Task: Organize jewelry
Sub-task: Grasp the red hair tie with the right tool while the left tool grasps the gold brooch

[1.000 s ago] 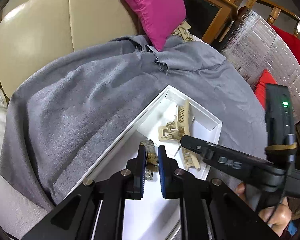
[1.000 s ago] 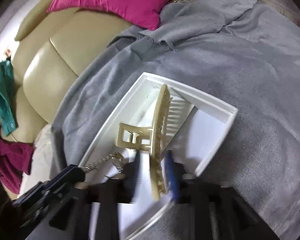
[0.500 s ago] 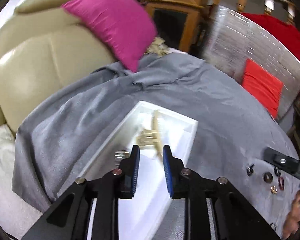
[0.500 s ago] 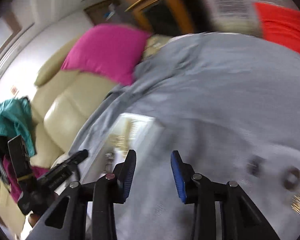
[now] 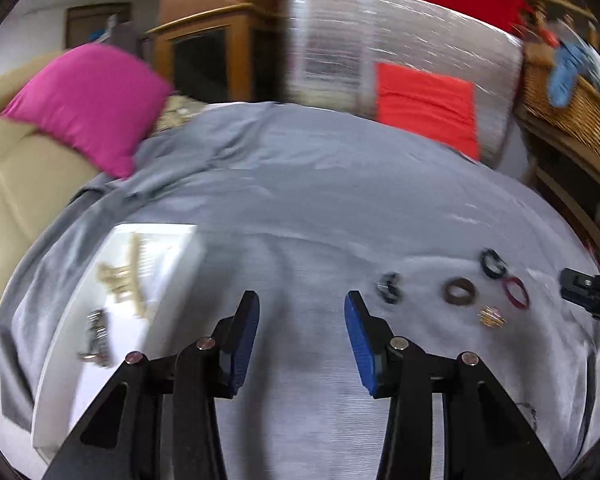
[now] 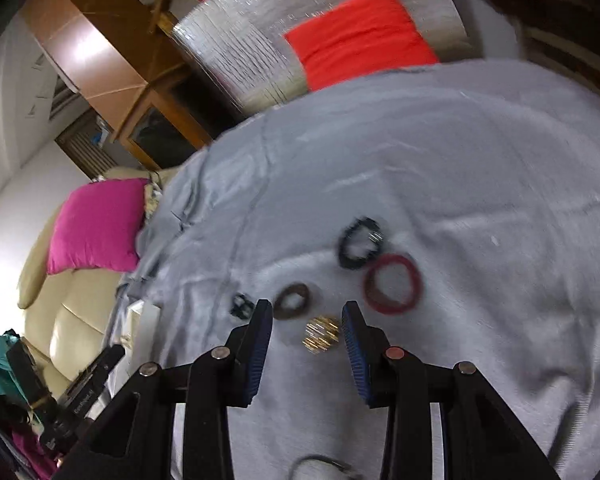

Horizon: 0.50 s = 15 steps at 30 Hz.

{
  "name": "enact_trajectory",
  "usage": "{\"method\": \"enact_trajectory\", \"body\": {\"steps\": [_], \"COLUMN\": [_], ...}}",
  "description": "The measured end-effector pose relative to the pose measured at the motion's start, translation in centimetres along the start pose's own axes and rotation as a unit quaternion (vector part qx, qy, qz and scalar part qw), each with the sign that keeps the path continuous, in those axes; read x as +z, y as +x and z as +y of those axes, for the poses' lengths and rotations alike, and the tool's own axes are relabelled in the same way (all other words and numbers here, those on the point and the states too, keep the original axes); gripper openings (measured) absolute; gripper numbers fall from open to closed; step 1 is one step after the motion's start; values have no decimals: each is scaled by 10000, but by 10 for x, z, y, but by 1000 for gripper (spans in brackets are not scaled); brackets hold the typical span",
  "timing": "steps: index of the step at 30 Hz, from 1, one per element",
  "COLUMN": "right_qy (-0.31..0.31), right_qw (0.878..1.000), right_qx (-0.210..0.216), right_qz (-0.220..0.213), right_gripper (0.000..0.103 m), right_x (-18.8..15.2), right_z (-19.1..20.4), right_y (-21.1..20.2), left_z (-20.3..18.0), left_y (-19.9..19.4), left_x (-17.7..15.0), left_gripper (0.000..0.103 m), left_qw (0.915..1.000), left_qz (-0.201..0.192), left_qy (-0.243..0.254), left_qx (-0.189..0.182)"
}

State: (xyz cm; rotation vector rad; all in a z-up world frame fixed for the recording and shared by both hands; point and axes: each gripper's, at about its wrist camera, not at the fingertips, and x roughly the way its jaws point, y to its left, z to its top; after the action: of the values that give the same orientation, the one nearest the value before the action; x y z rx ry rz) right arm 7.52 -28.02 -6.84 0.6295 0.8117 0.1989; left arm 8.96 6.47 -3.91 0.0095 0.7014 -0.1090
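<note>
Right wrist view: right gripper (image 6: pixel 306 322) spread, empty, w/ gold ring (image 6: pixel 321 334) lying on grey cloth (image 6: pixel 480 184) between its pads (not touching). Brown ring (image 6: pixel 293 301) just beyond gold ring, red hoop (image 6: pixel 393 283) to its right. Left gripper (image 5: pixel 302 308) jaws opening, nothing between; white tray (image 5: pixel 172 268) well left of gold ring.

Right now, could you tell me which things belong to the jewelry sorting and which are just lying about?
Job: white tray, hair clip, gold ring, brown ring, red band, black band.
Lying about: pink cushion, red cushion, grey cloth.
</note>
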Motion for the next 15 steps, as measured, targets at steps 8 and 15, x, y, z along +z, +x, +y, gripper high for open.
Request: {"method": "enact_trajectory", "body": {"steps": [8,15], "right_qy": [286,646], "right_qw": [9992,9972], "right_qx": [-232,-212], "right_qz": [141,316], "right_gripper": [39,39], "right_x": [4,20], "right_z": [-43,-72], "right_y": [1,22], "left_z": [-79,-131], "left_y": [21,37], "left_x": [-4,-8], "left_gripper": [45,45], "left_qw": [9947,9877], "left_qz": [361,541], "left_qy": [420,755], "left_qx": [-865,-1256]}}
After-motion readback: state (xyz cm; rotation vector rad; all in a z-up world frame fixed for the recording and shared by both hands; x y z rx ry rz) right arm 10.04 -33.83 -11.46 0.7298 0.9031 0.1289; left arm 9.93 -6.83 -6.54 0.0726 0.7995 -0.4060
